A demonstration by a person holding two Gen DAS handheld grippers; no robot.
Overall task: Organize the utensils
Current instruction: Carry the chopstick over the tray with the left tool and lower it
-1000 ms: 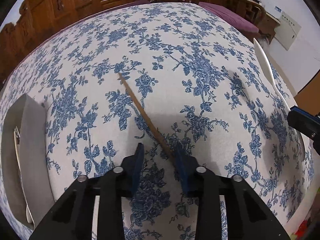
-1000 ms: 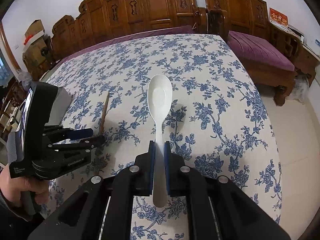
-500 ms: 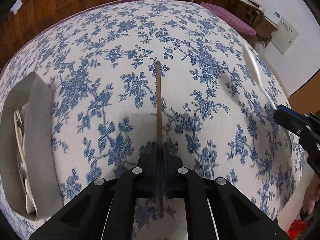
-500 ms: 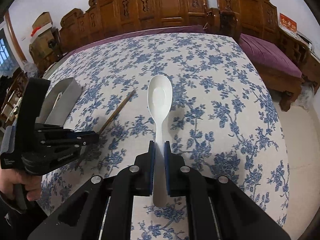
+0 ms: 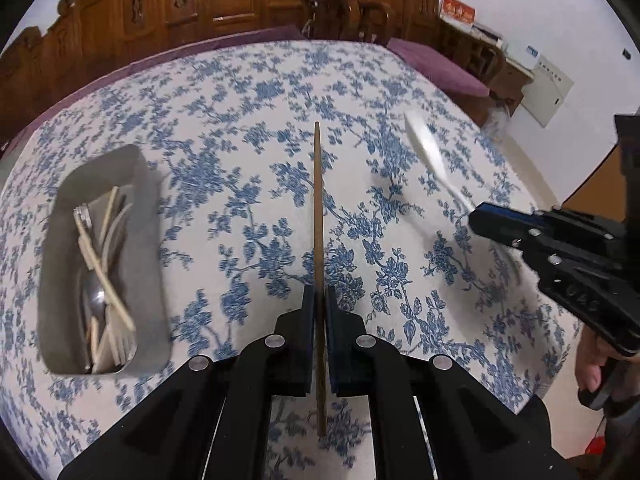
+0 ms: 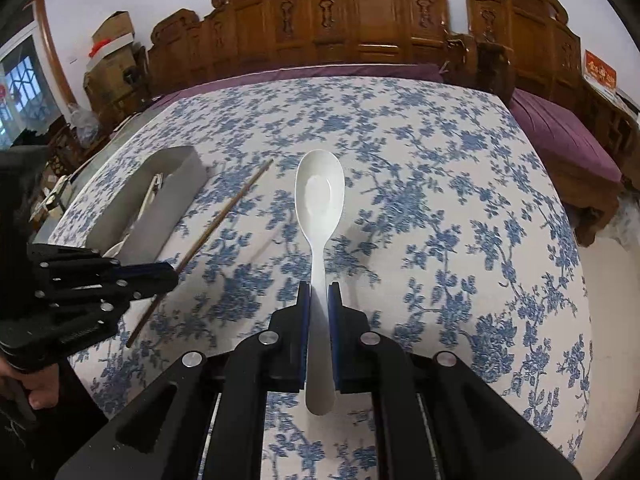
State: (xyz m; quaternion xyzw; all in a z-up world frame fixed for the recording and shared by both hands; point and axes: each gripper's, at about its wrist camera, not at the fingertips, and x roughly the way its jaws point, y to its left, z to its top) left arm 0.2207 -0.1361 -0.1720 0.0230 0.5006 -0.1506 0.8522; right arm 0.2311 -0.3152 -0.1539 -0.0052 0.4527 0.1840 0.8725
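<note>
Item: left gripper (image 5: 319, 312). Clamped on a thin brown chopstick (image 5: 318, 208), gripped toward its lower end, most of the length running forward past the fingertips and a short tail behind. Chopstick was carried clear of the table (image 5: 400, 80), above the middle of the blue-flowered cloth.

Item: right gripper (image 6: 319, 308). Closed on the handle of a white spoon (image 6: 320, 196), bowl forward and facing up, handle end projecting behind the pads. Spoon was likewise held off the cloth, nearer the table's right edge.

Item: grey utensil tray (image 5: 148, 240). Stood near the table's left edge, long axis running from near edge to far. Held pale sticks, a fork and metal pieces, lying mostly lengthwise, a few crossed.

Handling note, as judged: the step in hand appeared to be delivery of both pieces to the tray. The chopstick would go in best if turned parallel to the tray's length and lowered leading end first, then let go low, so it did not bridge the rim or bounce out. The spoon, being the bulkier piece, seemed better brought second, bowl settled flat on the pile. The two grippers needed room; one at a time over the tray.
</note>
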